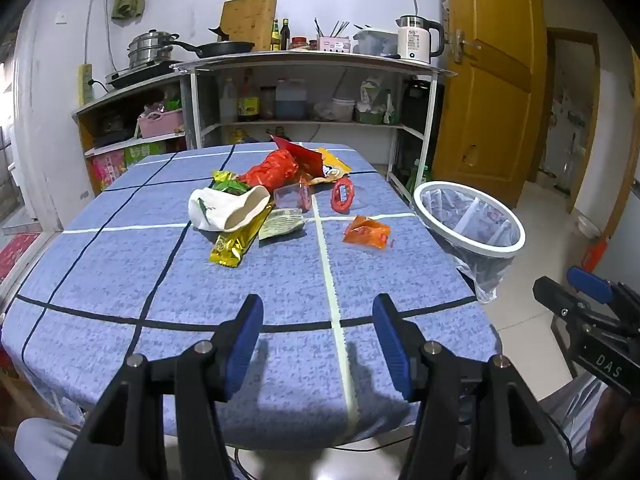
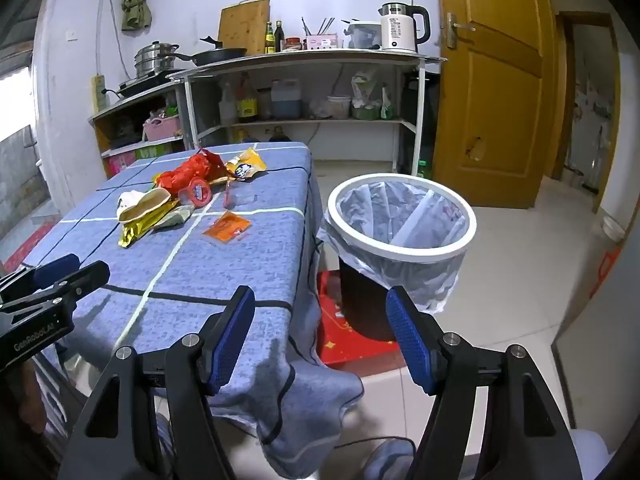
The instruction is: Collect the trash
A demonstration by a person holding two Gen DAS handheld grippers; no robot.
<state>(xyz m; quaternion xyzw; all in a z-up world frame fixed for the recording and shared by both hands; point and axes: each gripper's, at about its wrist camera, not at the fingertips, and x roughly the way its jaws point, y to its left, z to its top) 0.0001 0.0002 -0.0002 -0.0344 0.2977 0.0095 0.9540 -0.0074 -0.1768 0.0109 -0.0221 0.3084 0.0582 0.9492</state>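
A heap of trash lies mid-table on the blue checked cloth: a white crumpled paper bowl, a yellow foil wrapper, a red plastic bag, a clear red-labelled cup, a red ring package and an orange sachet, apart at the right. The sachet also shows in the right wrist view. A bin with a white rim and clear liner stands on the floor right of the table. My left gripper is open and empty over the table's near edge. My right gripper is open and empty, off the table's near right corner.
Metal shelves with bottles, pans and a kettle stand behind the table. A yellow door is at the right. A red mat lies under the bin. The cloth hangs over the table's near corner.
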